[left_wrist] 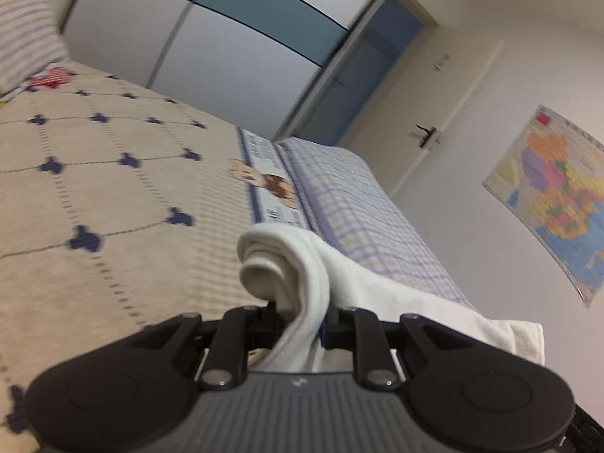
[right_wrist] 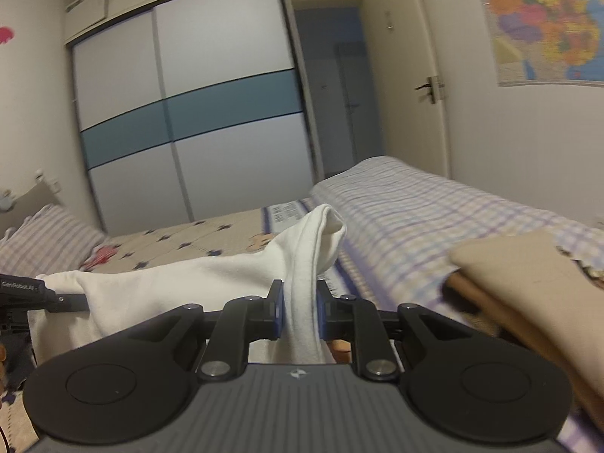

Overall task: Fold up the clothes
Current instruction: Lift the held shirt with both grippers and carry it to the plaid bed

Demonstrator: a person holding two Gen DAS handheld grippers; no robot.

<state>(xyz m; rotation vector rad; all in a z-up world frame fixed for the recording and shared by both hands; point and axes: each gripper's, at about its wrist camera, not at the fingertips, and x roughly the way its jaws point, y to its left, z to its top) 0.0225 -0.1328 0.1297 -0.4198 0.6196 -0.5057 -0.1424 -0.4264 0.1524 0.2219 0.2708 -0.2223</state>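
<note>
Jaws on both sides are clamped tight on the same white cotton garment (right_wrist: pixel 158 283): the left gripper (left_wrist: pixel 300 319) pinches a bunched fold, the right gripper (right_wrist: pixel 299 307) a hemmed edge, and the cloth hangs stretched between them above the bed. Underneath is a beige quilted bedspread with navy motifs (left_wrist: pixel 113 196), with a lilac checked blanket (right_wrist: pixel 434 207) beside it and a folded tan cloth (right_wrist: pixel 528 275) on that.

- Our left gripper (left_wrist: pixel 300 319) is pinching a bunched fold of the white garment (left_wrist: pixel 302 264), jaws nearly together, and it's tilting to one side.
- Our right gripper (right_wrist: pixel 300 309) is clamping another edge of that garment between its blue pads (right_wrist: pixel 278 311), sitting pretty level.
- The left gripper is poking into the right wrist view at the far left.
</note>
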